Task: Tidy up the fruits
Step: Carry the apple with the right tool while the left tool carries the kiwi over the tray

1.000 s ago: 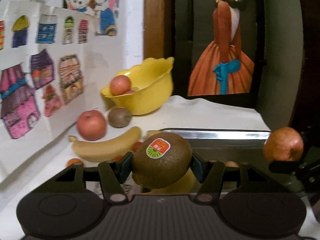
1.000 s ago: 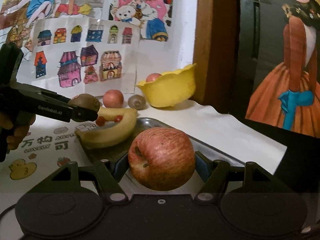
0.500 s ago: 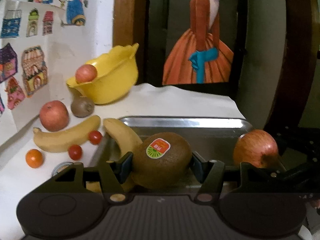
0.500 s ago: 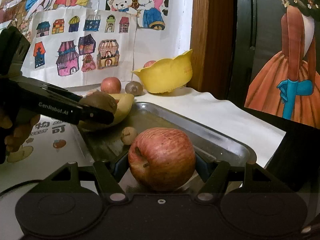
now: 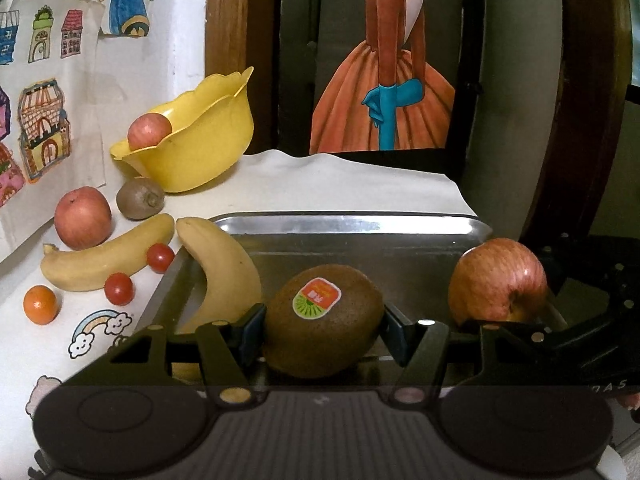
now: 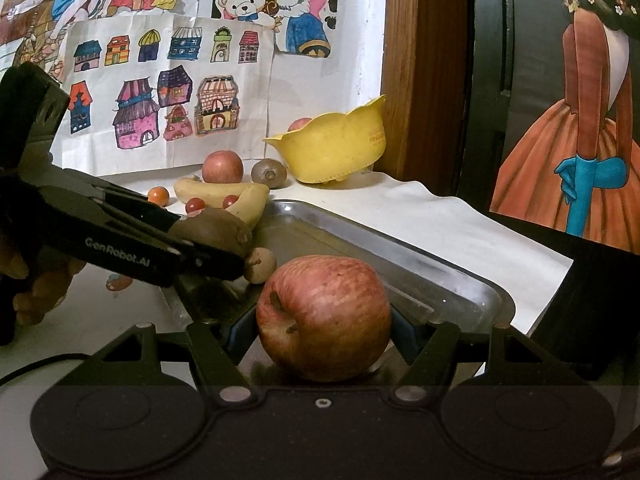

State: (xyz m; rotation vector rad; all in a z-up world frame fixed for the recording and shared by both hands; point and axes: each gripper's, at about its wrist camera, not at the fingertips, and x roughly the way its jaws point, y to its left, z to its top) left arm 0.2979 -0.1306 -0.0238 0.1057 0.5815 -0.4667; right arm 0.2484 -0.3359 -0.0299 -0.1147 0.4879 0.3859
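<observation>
Left gripper (image 5: 322,320) pinching brown stickered kiwi (image 5: 320,320) over rectangular metal tray (image 5: 348,226). Right gripper (image 6: 324,330) clamped on red apple (image 6: 323,318) over tray's near end. Yellow banana (image 5: 224,276) leaning on tray's left rim.

Tray (image 5: 344,226): bare metal, shiny rim, duller scuffed floor. Bowl (image 5: 208,148): smooth yellow plastic. Kiwi (image 5: 322,320): matt, fuzzy brown skin, glossy paper sticker. Apple (image 6: 324,316): smooth, faint sheen. Table (image 5: 340,180) cover: white, matt, wrinkled.
</observation>
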